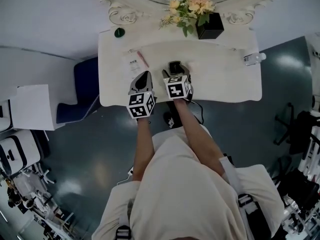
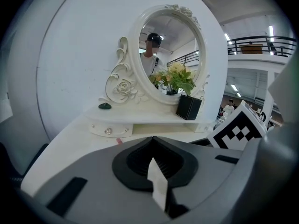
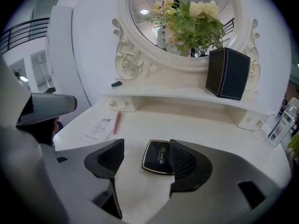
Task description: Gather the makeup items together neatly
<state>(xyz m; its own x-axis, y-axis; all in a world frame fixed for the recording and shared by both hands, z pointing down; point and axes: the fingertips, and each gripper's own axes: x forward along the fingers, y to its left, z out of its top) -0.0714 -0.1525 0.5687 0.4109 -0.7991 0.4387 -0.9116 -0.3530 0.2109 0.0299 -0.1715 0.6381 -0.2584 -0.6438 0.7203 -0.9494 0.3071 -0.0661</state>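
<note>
Your right gripper (image 3: 146,149) spread; black compact (image 3: 156,160) lies just beyond, partly behind right jaw. Left gripper (image 2: 152,141) pressed together.

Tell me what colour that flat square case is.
Black case with a thin pale edge, clearest in right gripper view.

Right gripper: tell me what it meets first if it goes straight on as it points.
Most likely the black compact, lying flat on the white vanity top just ahead of the open jaws of the right gripper. Its height above the top is unclear.
</note>
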